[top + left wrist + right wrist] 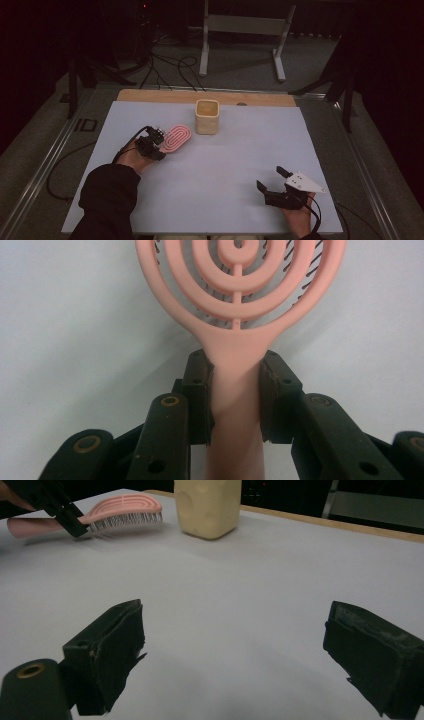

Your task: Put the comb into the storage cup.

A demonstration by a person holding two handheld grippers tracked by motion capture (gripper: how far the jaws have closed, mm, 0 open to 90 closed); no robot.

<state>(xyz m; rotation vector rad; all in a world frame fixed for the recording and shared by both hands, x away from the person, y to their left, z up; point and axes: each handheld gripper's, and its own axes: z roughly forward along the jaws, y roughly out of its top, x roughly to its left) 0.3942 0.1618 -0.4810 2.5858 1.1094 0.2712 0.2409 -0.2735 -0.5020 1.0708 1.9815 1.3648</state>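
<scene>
A pink hairbrush (177, 138) with an oval, ringed head and dark bristles lies at the left middle of the white table, bristles down. My left gripper (156, 141) is shut on the handle of the hairbrush (235, 390), one pad on each side just below the head. The hairbrush (117, 511) hovers slightly above the surface in the right gripper view. A cream square cup (207, 116) stands upright just right of the brush head. My right gripper (272, 179) rests open near the front right of the table, nothing between its pads (112, 645).
The white table sheet (240, 160) ends at a wooden strip (150, 96) along the far side. Cables (170, 67) and a white metal stand (245, 30) sit on the floor beyond. A black cable (55, 175) loops off the table's left side.
</scene>
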